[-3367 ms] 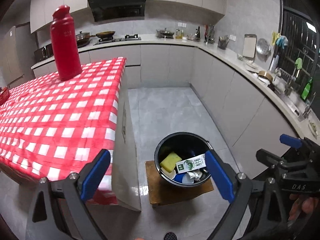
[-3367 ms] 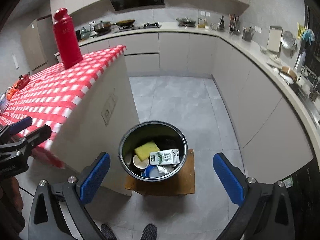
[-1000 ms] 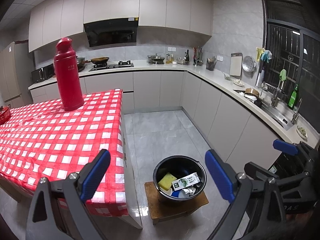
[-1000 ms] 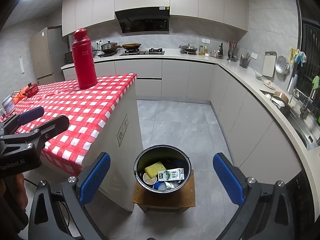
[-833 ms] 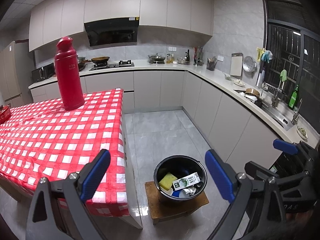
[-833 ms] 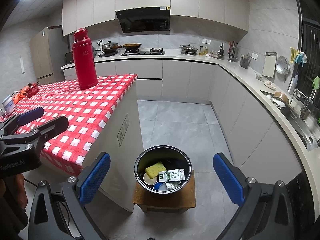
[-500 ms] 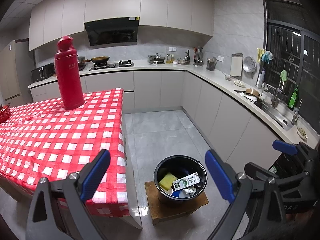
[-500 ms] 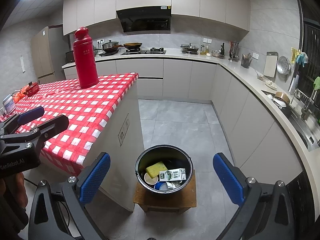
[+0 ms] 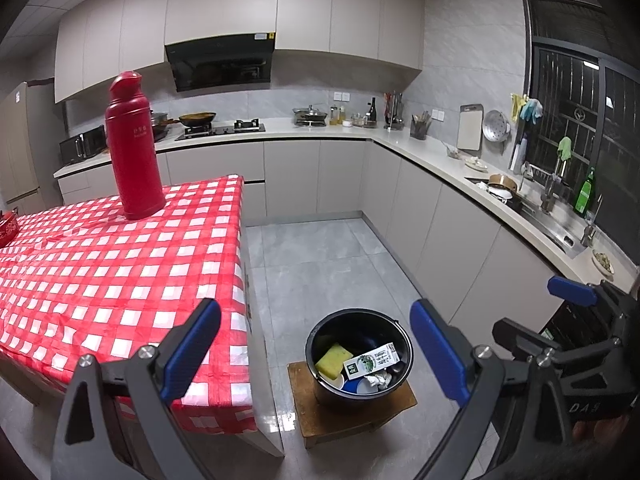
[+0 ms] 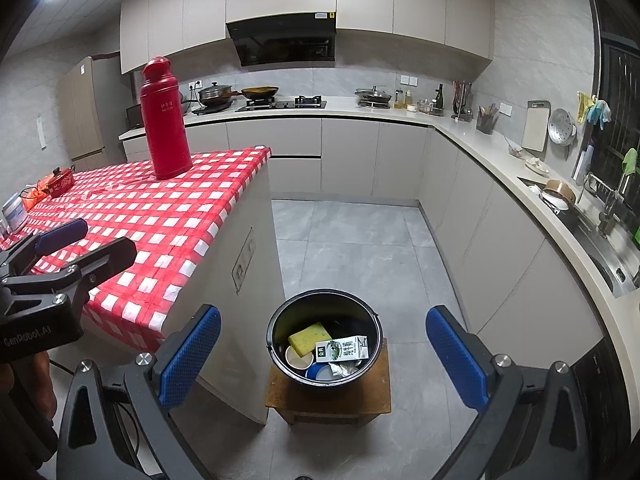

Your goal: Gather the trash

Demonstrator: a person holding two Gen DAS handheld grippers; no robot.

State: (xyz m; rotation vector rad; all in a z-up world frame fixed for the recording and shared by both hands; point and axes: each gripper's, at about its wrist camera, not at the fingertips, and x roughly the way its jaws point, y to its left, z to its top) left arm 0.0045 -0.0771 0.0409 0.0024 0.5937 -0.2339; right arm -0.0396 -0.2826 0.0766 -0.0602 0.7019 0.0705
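Observation:
A black bucket [image 9: 316,344] [image 10: 276,320] stands on a low wooden stool [image 9: 400,404] [image 10: 376,396] on the floor beside the island. In it lie a yellow sponge [image 9: 330,358] [image 10: 309,338], a milk carton [image 9: 370,361] [image 10: 342,349], a cup and crumpled paper. My left gripper [image 9: 316,354] is open and empty, held high above the bucket. My right gripper [image 10: 322,356] is open and empty, also well above the bucket. Each gripper shows in the other's view: the right one [image 9: 576,320], the left one [image 10: 68,252].
The island with a red checked cloth [image 9: 100,272] [image 10: 160,216] carries a tall red thermos [image 9: 134,156] [image 10: 164,120] and small red items [image 10: 56,184] at its far left. Grey counters with a hob, sink and utensils run along the back and right. Grey tiled floor lies between.
Over the last second both grippers have hardly moved. Since 3.4 s ago both have risen well away from the bucket, still open and empty.

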